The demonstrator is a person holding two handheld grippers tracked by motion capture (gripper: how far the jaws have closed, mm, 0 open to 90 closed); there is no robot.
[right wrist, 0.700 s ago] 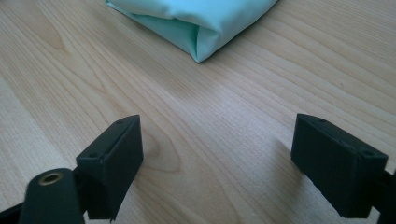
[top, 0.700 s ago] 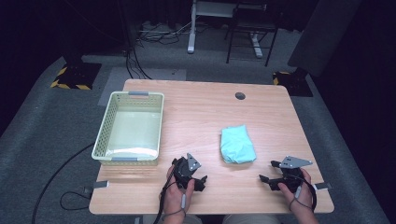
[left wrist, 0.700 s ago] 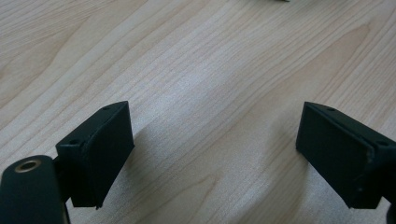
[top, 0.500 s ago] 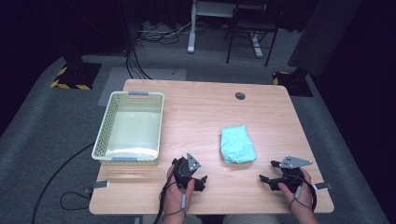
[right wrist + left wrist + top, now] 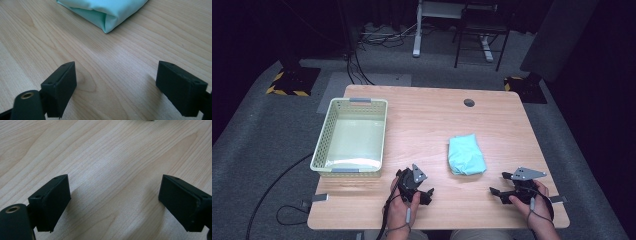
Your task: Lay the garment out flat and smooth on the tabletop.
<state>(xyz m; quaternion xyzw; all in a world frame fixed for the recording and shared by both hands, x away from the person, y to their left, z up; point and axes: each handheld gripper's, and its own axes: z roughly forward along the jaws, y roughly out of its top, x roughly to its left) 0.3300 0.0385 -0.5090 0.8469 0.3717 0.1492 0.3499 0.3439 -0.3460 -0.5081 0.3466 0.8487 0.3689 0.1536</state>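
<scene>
The pale wooden surface [image 5: 427, 120] carries two things, well apart from each other: a pale green slotted plastic basket [image 5: 351, 137] on the person's left half, seemingly with nothing in it, and a folded light turquoise cloth bundle [image 5: 466, 154] right of the middle. Both grippers rest low near the front edge.

The basket matters first as a hazard. It is light and stands close to the left gripper [image 5: 428, 194]; a careless sweep of that hand could nudge it askew or off its spot. If the cloth is meant to end up there, a shifted basket would make the drop harder to place.

The cloth is the likelier source of trouble. It lies between the two grippers, nearer the right gripper [image 5: 494, 192], and in the right gripper view its folded corner [image 5: 107, 23] points toward the jaws across bare wood. Being soft and layered, it could come unfolded if pinched by the top layer alone, or slide along the smooth wood if pushed before the jaws close.

The right gripper [image 5: 116, 91] stands spread wide, nothing between its jaws. The left gripper [image 5: 113, 206] is likewise spread over bare wood, holding nothing. Coming in too flat with either, a jaw could scrape the surface or bunch the fabric.
</scene>
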